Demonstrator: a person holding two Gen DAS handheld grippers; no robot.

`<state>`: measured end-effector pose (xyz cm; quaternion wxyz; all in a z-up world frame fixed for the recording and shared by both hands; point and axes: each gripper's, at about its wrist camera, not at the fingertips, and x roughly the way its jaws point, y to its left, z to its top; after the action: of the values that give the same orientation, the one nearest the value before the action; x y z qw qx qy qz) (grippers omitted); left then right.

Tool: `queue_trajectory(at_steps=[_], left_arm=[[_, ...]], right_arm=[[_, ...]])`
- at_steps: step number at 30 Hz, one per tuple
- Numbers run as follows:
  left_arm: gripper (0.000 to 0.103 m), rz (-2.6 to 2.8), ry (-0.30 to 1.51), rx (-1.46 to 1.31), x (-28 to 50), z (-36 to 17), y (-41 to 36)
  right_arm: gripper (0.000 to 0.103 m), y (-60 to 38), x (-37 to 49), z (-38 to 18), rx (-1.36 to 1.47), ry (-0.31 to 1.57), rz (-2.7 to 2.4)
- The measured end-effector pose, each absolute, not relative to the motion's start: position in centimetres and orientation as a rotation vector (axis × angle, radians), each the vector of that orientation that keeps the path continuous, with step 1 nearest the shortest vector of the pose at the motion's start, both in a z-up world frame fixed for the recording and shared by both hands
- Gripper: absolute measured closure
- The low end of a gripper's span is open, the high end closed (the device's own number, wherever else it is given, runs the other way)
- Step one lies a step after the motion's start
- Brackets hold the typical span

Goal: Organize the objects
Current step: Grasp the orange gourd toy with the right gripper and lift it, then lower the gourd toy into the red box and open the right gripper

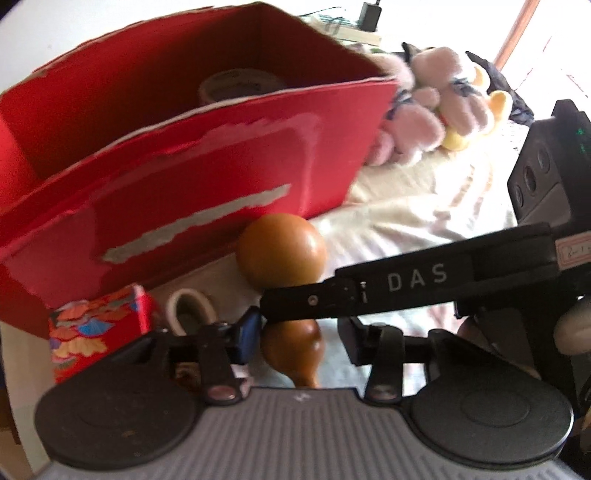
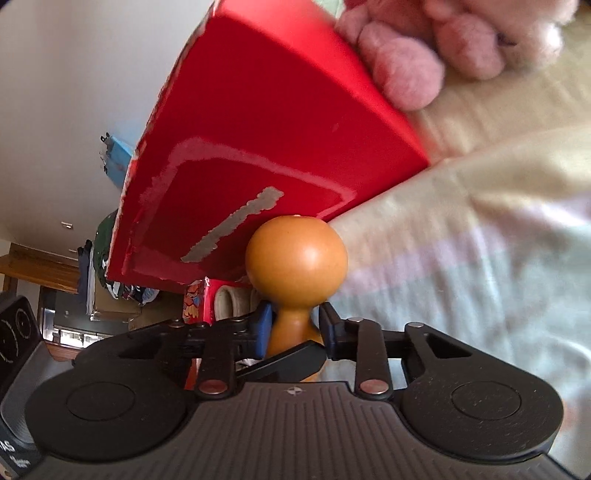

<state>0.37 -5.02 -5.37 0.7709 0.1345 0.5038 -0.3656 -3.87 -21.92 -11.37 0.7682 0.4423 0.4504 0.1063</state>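
Note:
A glossy brown gourd (image 1: pixel 282 251) hangs in front of a red cardboard box (image 1: pixel 207 155). In the right wrist view my right gripper (image 2: pixel 295 325) is shut on the narrow waist of the gourd (image 2: pixel 295 254), its round bulb pointing away. Seen from the left wrist, my left gripper (image 1: pixel 295 336) stands open around the gourd's smaller lower bulb, with a gap on the right side. One of the right gripper's fingers (image 1: pixel 406 288), marked DAS, crosses in front of the waist. A roll of tape (image 1: pixel 240 85) lies inside the box.
A small patterned red box (image 1: pixel 96 325) and a white tape roll (image 1: pixel 190 310) lie below the big box. A pink plush toy (image 1: pixel 432 103) leans at the box's right corner. Cream bedding (image 1: pixel 424 206) spreads to the right. Books (image 1: pixel 351 29) lie behind.

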Motion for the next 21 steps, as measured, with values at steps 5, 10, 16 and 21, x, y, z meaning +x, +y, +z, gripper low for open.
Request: queue_trajectory(at_steps=[5, 10, 16, 21], left_arm=[[0.057, -0.881, 1.047, 0.318, -1.2, -3.8, -7.5], [0.057, -0.962, 0.954, 0.321, -2.5, -0.6, -9.3], [0.056, -0.991, 0.801, 0.313, -3.1, 4.7, -9.8], [0.054, -0.973, 0.694, 0.266, -0.9, 8.2, -7.1]], right_arm=[[0.073, -25.2, -6.1, -9.6, 0.972, 0.928, 0.191], [0.073, -26.4, -7.0, -5.5, 0.94, 0.809, 0.161], [0.073, -26.5, -6.5, -1.1, 0.862, 0.652, 0.182], [0.073, -26.1, -3.4, 2.4, 0.764, 0.582, 0.232]])
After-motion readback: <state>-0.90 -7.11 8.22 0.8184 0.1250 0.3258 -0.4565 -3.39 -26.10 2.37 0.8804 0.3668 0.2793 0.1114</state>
